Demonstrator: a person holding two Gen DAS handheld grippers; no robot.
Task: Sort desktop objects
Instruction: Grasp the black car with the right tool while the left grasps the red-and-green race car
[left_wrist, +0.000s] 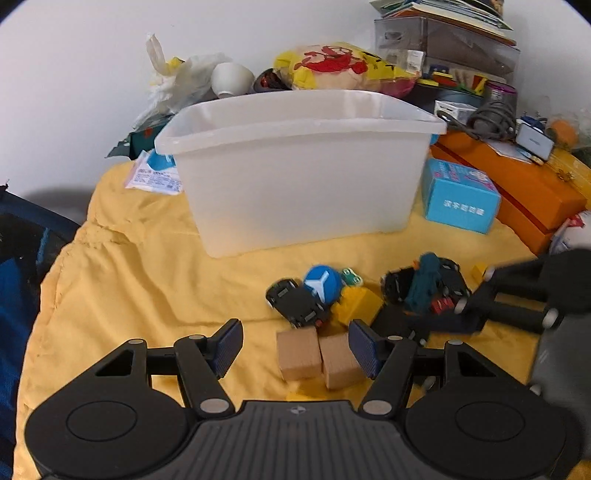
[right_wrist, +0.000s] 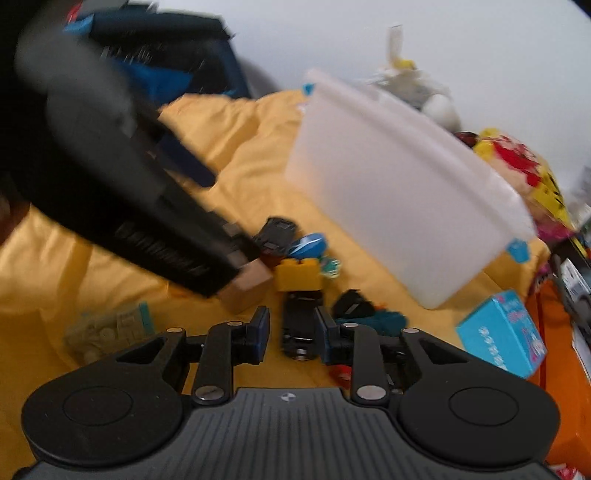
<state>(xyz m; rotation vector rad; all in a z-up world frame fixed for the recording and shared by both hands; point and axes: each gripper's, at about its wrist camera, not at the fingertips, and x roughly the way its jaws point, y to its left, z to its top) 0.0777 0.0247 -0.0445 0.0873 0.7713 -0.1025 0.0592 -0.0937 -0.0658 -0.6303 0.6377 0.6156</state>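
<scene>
A pile of small toys lies on the yellow cloth (left_wrist: 147, 266) in front of a white plastic bin (left_wrist: 299, 166). My left gripper (left_wrist: 295, 345) is open, low over two wooden blocks (left_wrist: 298, 352) that sit between its pads. Beyond them lie a black toy car (left_wrist: 295, 303), a blue round piece (left_wrist: 322, 283) and a yellow brick (left_wrist: 356, 305). My right gripper (right_wrist: 290, 334) is open, its pads either side of a black toy car (right_wrist: 300, 326). The left gripper's body crosses the right wrist view (right_wrist: 129, 192). The right gripper shows at the right of the left wrist view (left_wrist: 480, 306).
A blue box (left_wrist: 460, 199) and an orange case (left_wrist: 517, 184) stand right of the bin. Bags, a cup, a clear case and stacked papers crowd the back (left_wrist: 332, 68). A teal toy (left_wrist: 424, 282) lies on dark cars. A dark bag (left_wrist: 18, 258) sits left.
</scene>
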